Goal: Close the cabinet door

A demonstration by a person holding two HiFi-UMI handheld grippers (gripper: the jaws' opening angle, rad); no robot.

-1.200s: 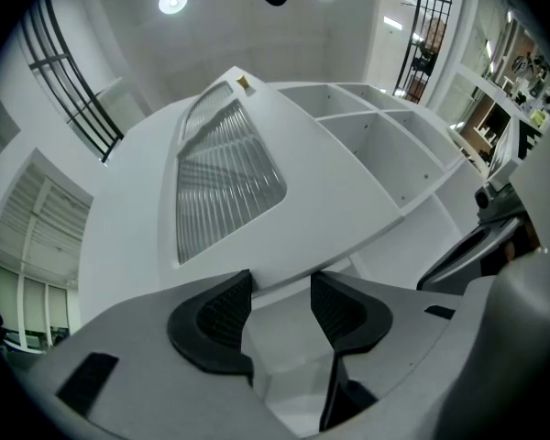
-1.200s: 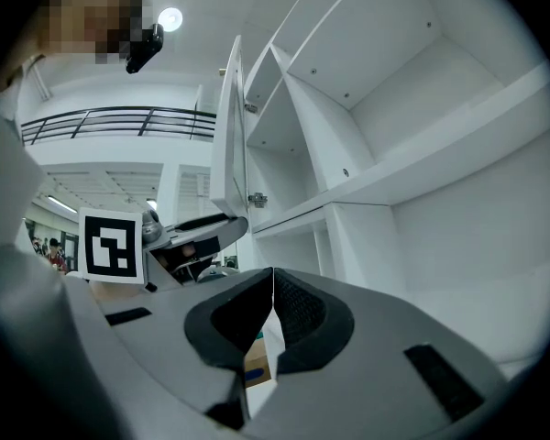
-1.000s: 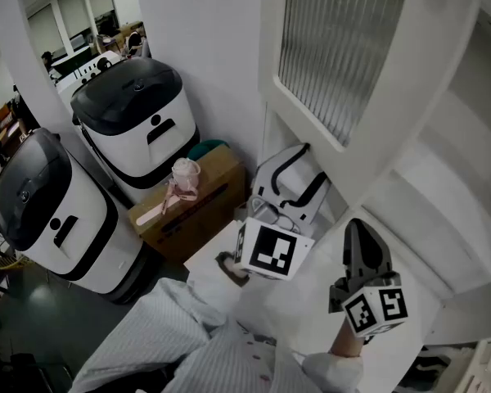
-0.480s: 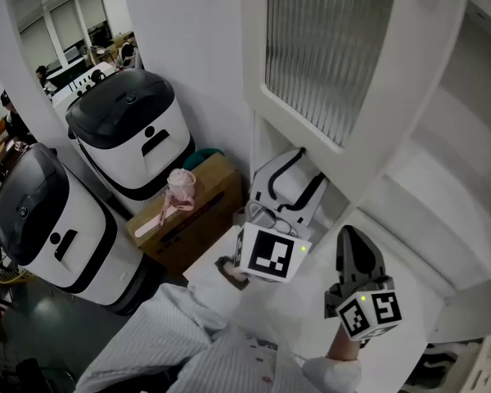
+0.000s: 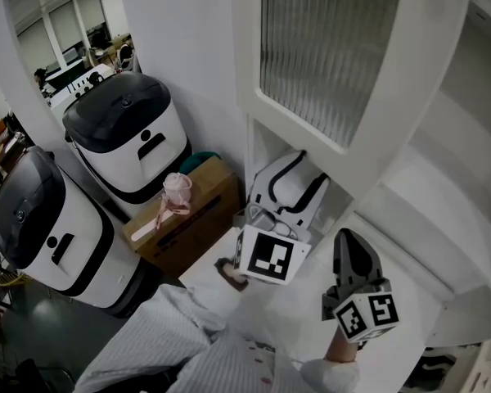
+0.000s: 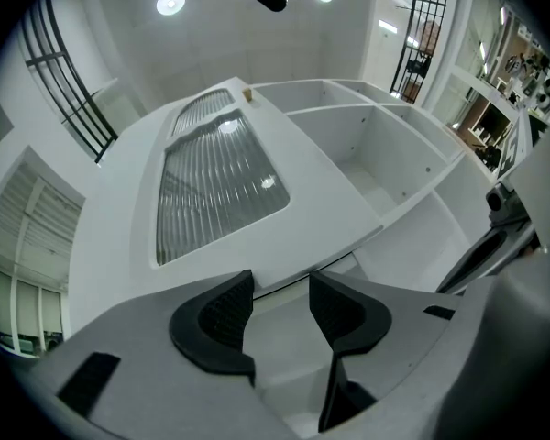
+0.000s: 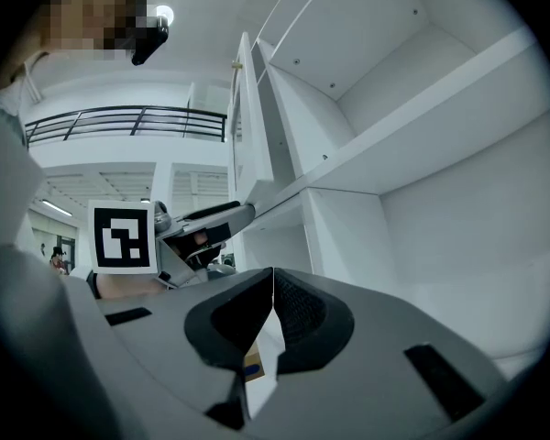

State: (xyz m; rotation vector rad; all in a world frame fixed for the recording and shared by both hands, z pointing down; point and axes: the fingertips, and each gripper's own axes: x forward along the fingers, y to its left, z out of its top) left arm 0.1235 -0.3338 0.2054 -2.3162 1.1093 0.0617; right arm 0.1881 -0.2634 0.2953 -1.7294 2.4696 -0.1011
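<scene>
The white cabinet door (image 5: 335, 64) with a ribbed glass pane stands open, swung out over my grippers. In the left gripper view the door (image 6: 220, 186) fills the middle, and its lower edge runs just beyond the fingertips. My left gripper (image 5: 260, 216) (image 6: 280, 305) points up at that edge, open, with nothing between its fingers. Further right my right gripper (image 5: 349, 237) (image 7: 273, 308) is shut on nothing and points into the open cabinet with its white shelves (image 7: 412, 108). The right gripper view also shows the door's edge (image 7: 247, 117).
Two white machines with black lids (image 5: 123, 129) (image 5: 41, 211) stand on the floor at the left. Beside them is a cardboard box (image 5: 200, 207) with a pink thing (image 5: 178, 188) on top. A white and black object (image 5: 290, 187) sits under the door. A striped sleeve (image 5: 180, 342) is at the bottom.
The door and both grippers have shifted a little to the left in the head view. The jaws of both grippers stand as before.
</scene>
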